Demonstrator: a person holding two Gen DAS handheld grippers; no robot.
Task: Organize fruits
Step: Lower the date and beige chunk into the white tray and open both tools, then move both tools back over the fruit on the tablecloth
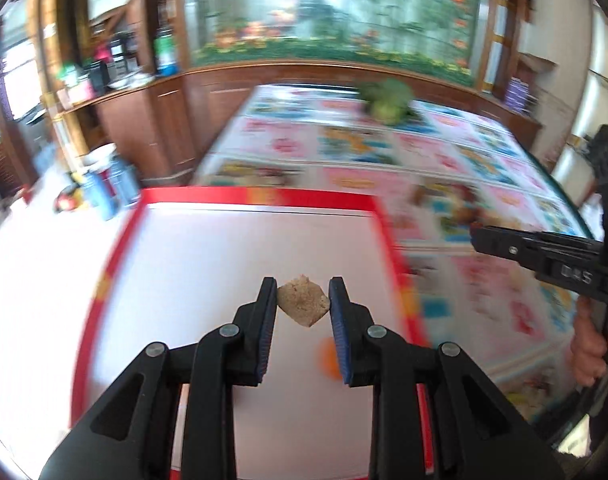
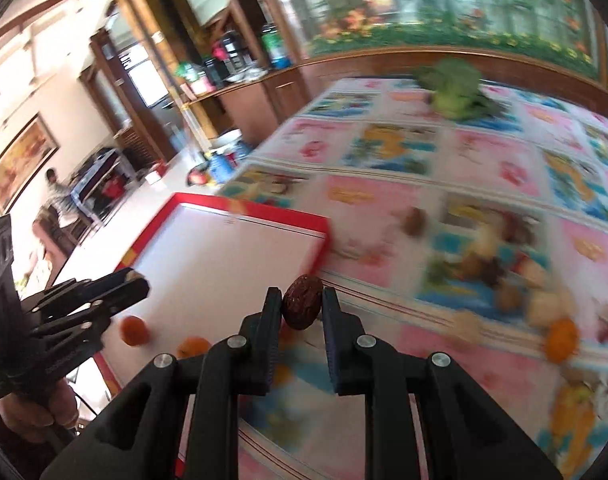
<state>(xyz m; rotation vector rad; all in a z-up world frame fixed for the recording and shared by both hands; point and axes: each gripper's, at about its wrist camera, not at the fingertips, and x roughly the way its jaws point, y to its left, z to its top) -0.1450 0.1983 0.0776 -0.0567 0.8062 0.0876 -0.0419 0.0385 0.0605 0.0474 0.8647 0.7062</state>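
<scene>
left tool (image 1: 304, 300) clamped on a tan chunk (image 1: 303, 301) over the red tray (image 1: 263, 196) | right tool (image 2: 302, 304) pinching a dark date (image 2: 302, 301) by tray edge | 2 orange fruits (image 2: 133, 330) in tray, rest piled on tabletop (image 2: 484, 148)

Black grippers (image 1: 304, 304); blue pads (image 1: 340, 320); silver screws (image 1: 229, 331)

Each wrist camera looks forward and down along its own fingers, close above the table. Both share the red-rimmed white tray (image 1: 259, 196) (image 2: 239, 216) and the colourful patterned tablecloth (image 1: 384, 148) (image 2: 424, 152).
</scene>
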